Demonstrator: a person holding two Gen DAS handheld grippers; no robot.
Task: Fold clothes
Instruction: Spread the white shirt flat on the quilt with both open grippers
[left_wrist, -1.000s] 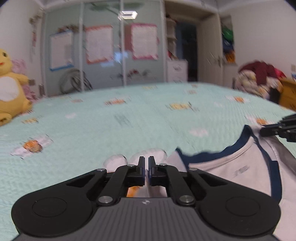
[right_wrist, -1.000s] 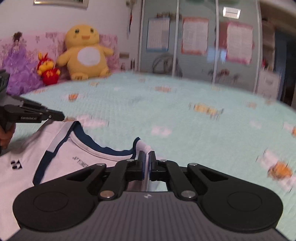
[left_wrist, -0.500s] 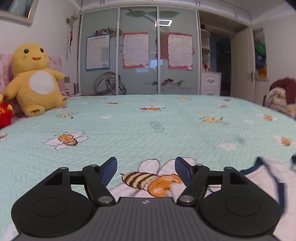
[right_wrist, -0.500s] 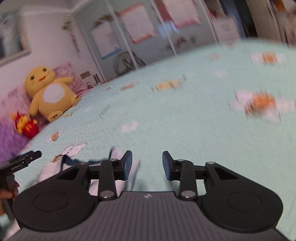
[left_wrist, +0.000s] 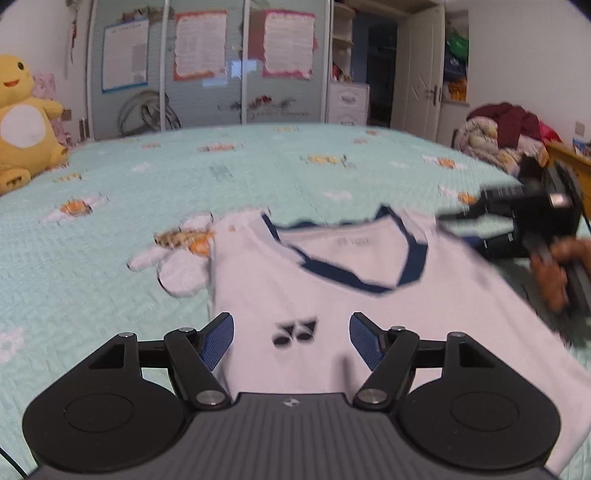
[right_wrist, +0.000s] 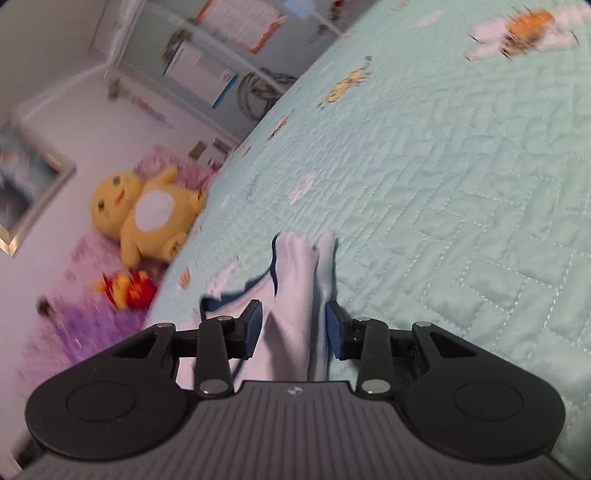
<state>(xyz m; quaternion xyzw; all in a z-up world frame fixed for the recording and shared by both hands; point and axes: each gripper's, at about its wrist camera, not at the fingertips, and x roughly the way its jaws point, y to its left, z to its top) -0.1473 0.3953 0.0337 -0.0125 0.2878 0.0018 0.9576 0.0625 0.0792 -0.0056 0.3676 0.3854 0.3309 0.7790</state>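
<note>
One white short-sleeved sports shirt with a navy V-neck band (left_wrist: 332, 280) lies flat on the quilted mint-green bedspread printed with bees and daisies (left_wrist: 147, 177), its collar toward twelve o'clock in the left wrist view and a small dark two-oval logo on the chest just ahead of the camera. The cloth looks thin and smooth, its left edge a straight fold line, its right shoulder running toward three o'clock. The left gripper (left_wrist: 291, 332) stands with its blue-padded fingers (left_wrist: 218, 338) spread wide over the chest, no fabric pressed between them. At three o'clock in that view the black right gripper (left_wrist: 461, 218) rests at the shirt's shoulder, carried by a person's hand (left_wrist: 557, 266). In the tilted right wrist view a bunched ridge of the white cloth runs between the two pads, which stand moderately apart and clear of it. One plump yellow plush toy with a white belly (right_wrist: 147, 214) sits at nine o'clock, a single small red plush (right_wrist: 129, 290) below it.
</note>
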